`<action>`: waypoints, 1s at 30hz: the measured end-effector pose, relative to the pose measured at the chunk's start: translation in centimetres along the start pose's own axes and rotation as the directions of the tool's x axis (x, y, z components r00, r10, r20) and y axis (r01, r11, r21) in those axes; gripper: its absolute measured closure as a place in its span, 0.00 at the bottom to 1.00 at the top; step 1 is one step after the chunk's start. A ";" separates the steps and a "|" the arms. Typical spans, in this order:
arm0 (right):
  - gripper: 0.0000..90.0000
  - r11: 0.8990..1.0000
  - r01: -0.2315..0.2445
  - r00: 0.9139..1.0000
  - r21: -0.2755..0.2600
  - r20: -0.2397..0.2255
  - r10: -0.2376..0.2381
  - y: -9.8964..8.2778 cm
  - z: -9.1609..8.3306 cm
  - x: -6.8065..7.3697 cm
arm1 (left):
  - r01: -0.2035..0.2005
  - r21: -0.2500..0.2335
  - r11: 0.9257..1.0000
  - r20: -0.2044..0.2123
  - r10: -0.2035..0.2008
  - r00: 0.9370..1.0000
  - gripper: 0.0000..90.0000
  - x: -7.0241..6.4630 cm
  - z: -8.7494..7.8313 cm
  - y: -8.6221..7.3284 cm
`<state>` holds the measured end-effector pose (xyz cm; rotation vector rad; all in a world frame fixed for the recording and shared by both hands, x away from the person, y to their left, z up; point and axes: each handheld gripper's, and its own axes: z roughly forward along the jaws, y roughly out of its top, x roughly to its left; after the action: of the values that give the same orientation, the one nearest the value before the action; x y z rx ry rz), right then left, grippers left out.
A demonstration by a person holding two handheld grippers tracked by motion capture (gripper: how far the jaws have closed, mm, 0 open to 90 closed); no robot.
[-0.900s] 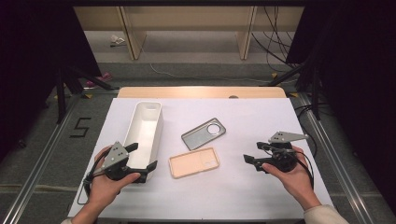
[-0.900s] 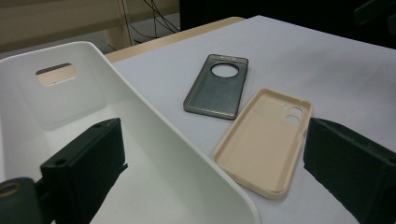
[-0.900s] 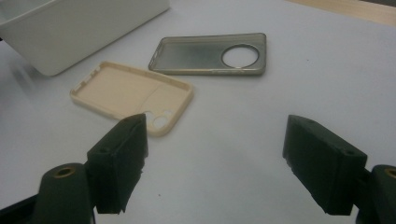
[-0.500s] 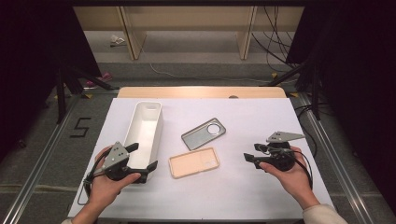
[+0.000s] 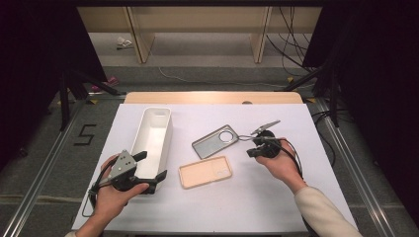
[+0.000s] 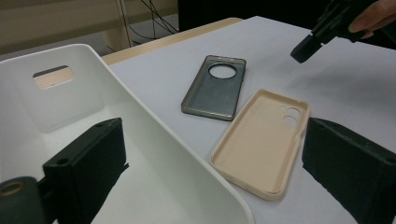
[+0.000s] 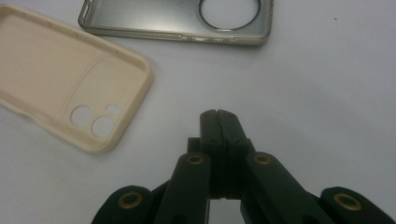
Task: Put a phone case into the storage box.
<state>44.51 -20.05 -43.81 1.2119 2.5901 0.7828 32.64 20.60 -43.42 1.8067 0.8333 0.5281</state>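
Phone cases, two, lying on white table (image 5: 306, 197): grey case with round camera opening (image 5: 216, 141), hollow side up, just beside beige case (image 5: 205, 172), also hollow side up. Right gripper (image 5: 251, 152): jaws pressed together, empty, tips held near grey case's end. Left gripper (image 5: 154, 167): jaws spread wide, holding nothing, one jaw inside white oblong bin (image 5: 157, 129), the other outside its wall. Surroundings: grey floor, wooden furniture legs beyond table, cables, dark drapes at both sides.
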 end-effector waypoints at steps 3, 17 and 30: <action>1.00 1.000 0.003 1.000 0.028 0.004 -0.003 0.8 1.0 0.1 | -0.001 0.001 1.000 0.003 0.001 1.000 0.06 0.0 0.0 0.0; 1.00 0.975 -0.024 0.997 0.223 0.080 0.007 5.2 5.7 -0.9 | 0.006 -0.002 1.000 0.012 -0.006 1.000 0.07 0.0 0.1 0.0; 1.00 0.964 -0.022 0.988 0.263 0.155 -0.020 9.7 7.9 -2.0 | 0.010 -0.007 1.000 0.018 -0.010 1.000 0.07 -0.1 0.0 0.0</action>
<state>55.11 -13.36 -45.47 1.2849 2.6224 0.3306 32.59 20.50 -43.42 1.7978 0.8275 0.5070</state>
